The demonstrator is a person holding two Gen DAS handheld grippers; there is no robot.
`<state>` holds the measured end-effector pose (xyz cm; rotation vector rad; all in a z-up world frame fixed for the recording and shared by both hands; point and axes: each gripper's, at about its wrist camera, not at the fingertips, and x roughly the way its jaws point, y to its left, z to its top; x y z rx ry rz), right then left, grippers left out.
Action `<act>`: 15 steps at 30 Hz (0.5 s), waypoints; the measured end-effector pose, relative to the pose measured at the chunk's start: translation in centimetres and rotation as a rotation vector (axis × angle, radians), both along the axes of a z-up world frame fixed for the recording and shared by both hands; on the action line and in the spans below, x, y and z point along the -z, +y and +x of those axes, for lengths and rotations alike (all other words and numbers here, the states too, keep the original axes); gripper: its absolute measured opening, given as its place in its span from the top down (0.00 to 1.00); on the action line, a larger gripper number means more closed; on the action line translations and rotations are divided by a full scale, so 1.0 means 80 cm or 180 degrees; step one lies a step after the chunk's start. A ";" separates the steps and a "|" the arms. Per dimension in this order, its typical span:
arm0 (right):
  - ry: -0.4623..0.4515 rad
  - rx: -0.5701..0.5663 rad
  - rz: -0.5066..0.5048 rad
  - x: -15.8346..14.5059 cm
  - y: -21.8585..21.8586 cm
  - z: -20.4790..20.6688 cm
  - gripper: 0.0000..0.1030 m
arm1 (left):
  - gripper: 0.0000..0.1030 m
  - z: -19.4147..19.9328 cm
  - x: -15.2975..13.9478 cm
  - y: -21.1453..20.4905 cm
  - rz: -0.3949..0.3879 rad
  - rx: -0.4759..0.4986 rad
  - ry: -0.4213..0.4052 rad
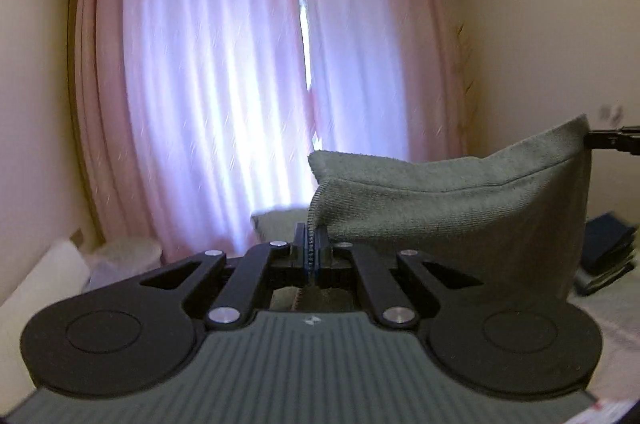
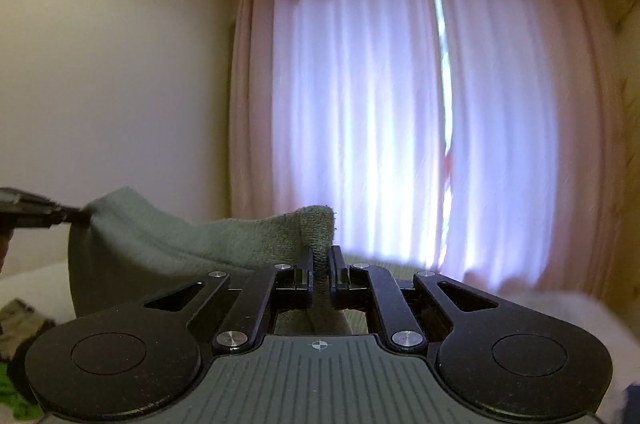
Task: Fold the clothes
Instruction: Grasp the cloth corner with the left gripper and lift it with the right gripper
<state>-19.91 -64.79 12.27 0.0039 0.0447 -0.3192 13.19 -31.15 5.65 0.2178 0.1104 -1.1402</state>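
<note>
A grey-green knitted garment (image 1: pixel 460 208) hangs in the air, stretched between both grippers. My left gripper (image 1: pixel 311 248) is shut on one top corner of it, the cloth rising out of the jaws and running right. At the far right of the left wrist view the other gripper (image 1: pixel 612 138) pinches the opposite corner. In the right wrist view my right gripper (image 2: pixel 322 264) is shut on a folded edge of the garment (image 2: pixel 168 244), which sags leftward to the left gripper (image 2: pixel 44 210) at the frame's left edge.
Pink curtains (image 1: pixel 248 84) cover a bright window straight ahead. A stack of dark folded clothes (image 1: pixel 608 248) lies at the right on a pale surface. A white pillow (image 1: pixel 36 280) sits at the left. Loose brown and green clothes (image 2: pixel 16 356) lie at lower left.
</note>
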 end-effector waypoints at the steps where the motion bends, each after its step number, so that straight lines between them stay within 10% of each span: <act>1: -0.0063 0.0067 -0.0026 -0.010 0.023 -0.020 0.97 | 0.99 -0.015 -0.009 0.024 -0.0075 0.0051 -0.0019; 15: -0.0620 0.0517 -0.0556 -0.141 0.241 -0.241 0.97 | 0.99 -0.173 -0.137 0.227 -0.0803 0.0585 -0.0280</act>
